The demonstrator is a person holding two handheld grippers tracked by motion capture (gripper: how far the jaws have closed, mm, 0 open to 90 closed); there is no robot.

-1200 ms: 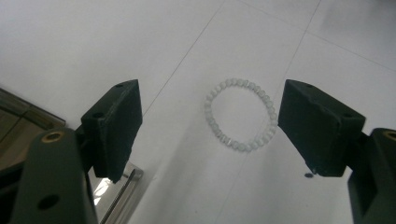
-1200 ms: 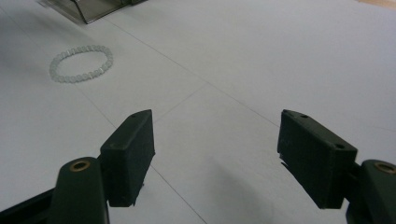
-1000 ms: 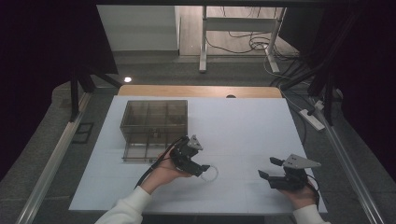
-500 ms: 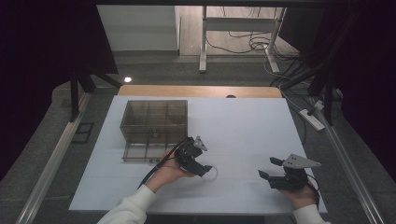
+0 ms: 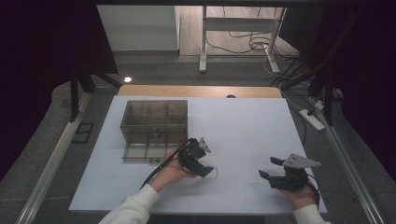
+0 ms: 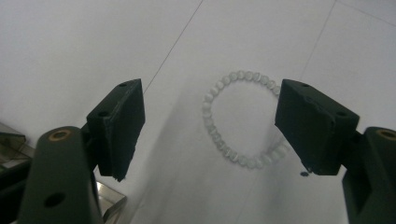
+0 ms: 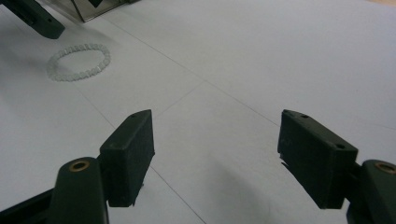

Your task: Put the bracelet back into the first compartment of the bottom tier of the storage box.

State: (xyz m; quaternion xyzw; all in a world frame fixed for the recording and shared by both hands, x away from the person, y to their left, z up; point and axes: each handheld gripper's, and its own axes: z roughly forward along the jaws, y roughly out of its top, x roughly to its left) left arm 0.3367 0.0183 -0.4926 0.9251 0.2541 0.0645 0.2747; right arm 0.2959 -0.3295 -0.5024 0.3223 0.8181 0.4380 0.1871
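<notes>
A ring-shaped bracelet of pale translucent beads (image 6: 208,122) lies flat on the white table (image 5: 243,126). My left gripper (image 6: 210,107) hangs over it, tilted down, jaws wide open, and the bracelet shows in the gap between them; no pad touches it. In the high view the left gripper (image 5: 208,170) is at the table's front centre with the bracelet (image 5: 215,173) at its tips. My right gripper (image 5: 268,168) rests near the front right edge, open with nothing between its jaws (image 7: 217,126). From there the bracelet (image 7: 74,77) lies far off at the upper left.
A clear smoky box with several compartments (image 5: 123,126) stands at the table's left, just behind my left hand; its corner (image 6: 9,154) shows beside the left jaw. Cables and a power strip (image 5: 312,119) lie off the table's right side.
My left gripper has eased slightly forward and down toward the bracelet. The right gripper has not moved.
</notes>
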